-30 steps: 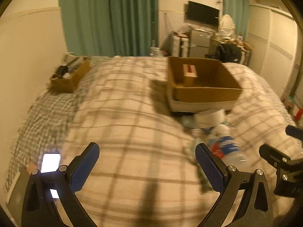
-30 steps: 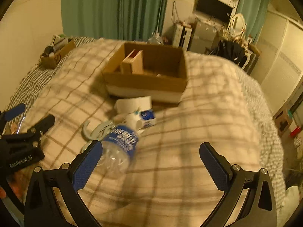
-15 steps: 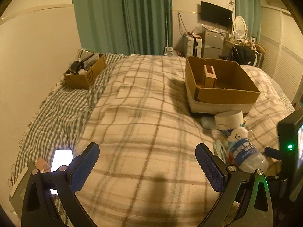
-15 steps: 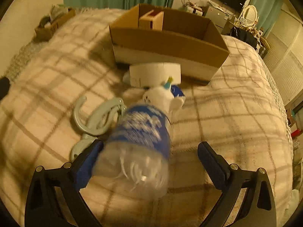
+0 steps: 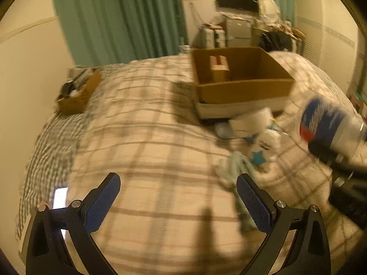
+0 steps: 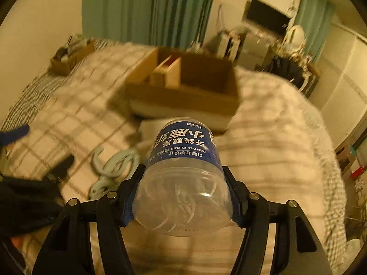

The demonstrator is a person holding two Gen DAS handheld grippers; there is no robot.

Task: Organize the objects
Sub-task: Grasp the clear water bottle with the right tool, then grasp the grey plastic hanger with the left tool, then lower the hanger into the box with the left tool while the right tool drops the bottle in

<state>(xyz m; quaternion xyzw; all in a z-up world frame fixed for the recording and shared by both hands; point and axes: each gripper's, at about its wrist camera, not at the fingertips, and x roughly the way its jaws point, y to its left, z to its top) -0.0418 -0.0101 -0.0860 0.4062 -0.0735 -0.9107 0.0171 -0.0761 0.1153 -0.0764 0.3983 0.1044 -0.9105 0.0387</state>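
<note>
My right gripper (image 6: 183,174) is shut on a clear dental floss jar (image 6: 183,171) with a blue label and holds it above the plaid bed, base toward the camera. The jar also shows at the right edge of the left wrist view (image 5: 332,126). Ahead stands an open cardboard box (image 6: 183,91) with a small wooden box (image 6: 167,73) inside. My left gripper (image 5: 179,197) is open and empty over the blanket. A white roll (image 5: 252,121), a small white plush toy (image 5: 263,146) and pale green hooks (image 6: 112,162) lie in front of the box.
A small cardboard box of clutter (image 5: 78,91) sits at the bed's far left. A lit phone (image 5: 60,197) lies at the bed's left edge. Green curtains, a TV and cluttered furniture stand beyond the bed.
My right gripper closed on the jar and lifted it off the bed. The left gripper shifted a little and stayed open.
</note>
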